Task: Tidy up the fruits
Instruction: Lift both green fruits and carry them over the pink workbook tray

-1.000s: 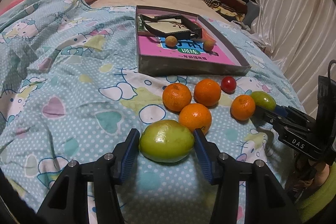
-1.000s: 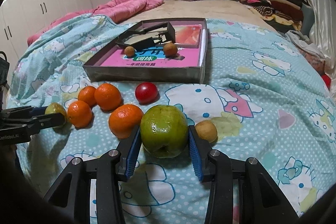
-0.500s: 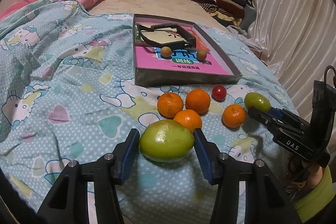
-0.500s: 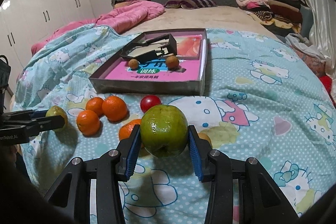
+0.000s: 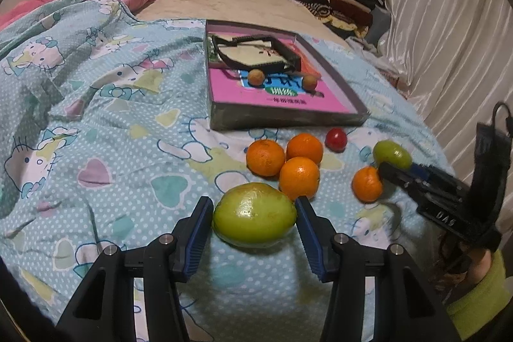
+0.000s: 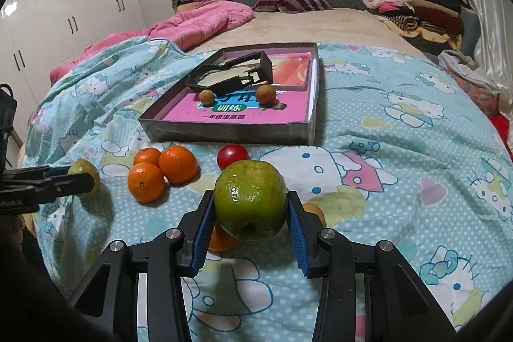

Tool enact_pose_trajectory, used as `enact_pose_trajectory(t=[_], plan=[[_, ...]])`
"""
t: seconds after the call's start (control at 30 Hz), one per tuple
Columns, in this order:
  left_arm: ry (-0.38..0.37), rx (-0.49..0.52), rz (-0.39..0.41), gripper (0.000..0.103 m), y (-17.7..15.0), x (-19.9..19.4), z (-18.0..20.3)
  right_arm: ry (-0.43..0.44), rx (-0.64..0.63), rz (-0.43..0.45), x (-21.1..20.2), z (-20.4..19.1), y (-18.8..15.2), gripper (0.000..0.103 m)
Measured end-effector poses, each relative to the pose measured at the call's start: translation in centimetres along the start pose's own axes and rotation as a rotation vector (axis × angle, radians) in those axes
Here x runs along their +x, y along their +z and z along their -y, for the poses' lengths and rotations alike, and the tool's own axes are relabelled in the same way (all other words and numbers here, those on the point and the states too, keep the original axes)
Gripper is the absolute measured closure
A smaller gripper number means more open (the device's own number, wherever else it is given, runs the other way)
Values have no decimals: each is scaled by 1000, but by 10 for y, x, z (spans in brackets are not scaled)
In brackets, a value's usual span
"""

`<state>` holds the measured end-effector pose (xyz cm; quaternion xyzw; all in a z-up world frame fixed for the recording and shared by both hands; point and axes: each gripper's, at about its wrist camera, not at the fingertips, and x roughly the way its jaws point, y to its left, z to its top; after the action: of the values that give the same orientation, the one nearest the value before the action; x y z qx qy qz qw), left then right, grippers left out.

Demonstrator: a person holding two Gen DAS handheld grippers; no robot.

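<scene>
My left gripper (image 5: 253,207) is shut on a large yellow-green fruit (image 5: 254,219), held just above the quilt. In the right wrist view my right gripper (image 6: 250,197) is shut on a green apple (image 6: 250,199), raised over an orange (image 6: 221,237) that is partly hidden beneath it. Three oranges (image 5: 298,177) lie bunched ahead of the left gripper, a fourth orange (image 5: 367,183) sits to their right, and a small red fruit (image 5: 336,139) lies behind them. A shallow grey box (image 5: 288,119) beyond holds two small brown fruits (image 5: 256,76).
Inside the box lie a pink book (image 6: 243,114) and a black frame (image 6: 231,76). A small brown fruit (image 6: 315,210) sits on the quilt behind the right finger. Folded clothes (image 6: 416,5) are stacked at the back right, with a pink blanket (image 6: 198,24) at the back left.
Both grippers have risen a little with their fruits. The apple, which rested on the quilt beside an orange, now hangs over that orange. The loose fruits have not moved.
</scene>
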<state>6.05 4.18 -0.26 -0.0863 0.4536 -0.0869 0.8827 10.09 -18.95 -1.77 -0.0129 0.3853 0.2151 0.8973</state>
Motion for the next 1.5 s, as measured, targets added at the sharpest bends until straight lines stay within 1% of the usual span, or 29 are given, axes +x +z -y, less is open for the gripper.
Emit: enact_pose_trajectory(t=[0.07, 0.17, 0.33, 0.4, 0.43, 0.63, 0.7, 0.9, 1.0, 1.07, 1.23, 1.5], plan=[[15, 13, -18, 50, -4, 8, 0, 2, 2, -4, 2, 0, -1, 59], [18, 23, -39, 50, -11, 14, -2, 5, 2, -6, 2, -1, -1, 59], [38, 42, -20, 50, -13, 8, -3, 7, 15, -9, 4, 0, -2, 59], [31, 46, -13, 51, -12, 5, -4, 7, 15, -9, 4, 1, -2, 59], [27, 46, -13, 53, -12, 4, -5, 7, 15, -8, 4, 0, -2, 59], [33, 54, -17, 53, -11, 4, -5, 10, 15, -7, 4, 2, -1, 59], [41, 70, -23, 53, -12, 7, -1, 14, 15, -8, 4, 2, -1, 59], [53, 71, -28, 53, -13, 15, 3, 14, 17, -8, 4, 2, 0, 59], [58, 74, -17, 53, -8, 12, 6, 18, 19, -2, 3, 2, 1, 59], [46, 67, 6, 53, -1, 5, 6, 19, 19, 6, 0, 1, 3, 59], [23, 46, 33, 53, 21, -4, 6, 25, 19, 33, -6, 1, 12, 59], [25, 21, 42, 53, 54, 9, 7, 8, -5, 52, -3, 1, 38, 59]])
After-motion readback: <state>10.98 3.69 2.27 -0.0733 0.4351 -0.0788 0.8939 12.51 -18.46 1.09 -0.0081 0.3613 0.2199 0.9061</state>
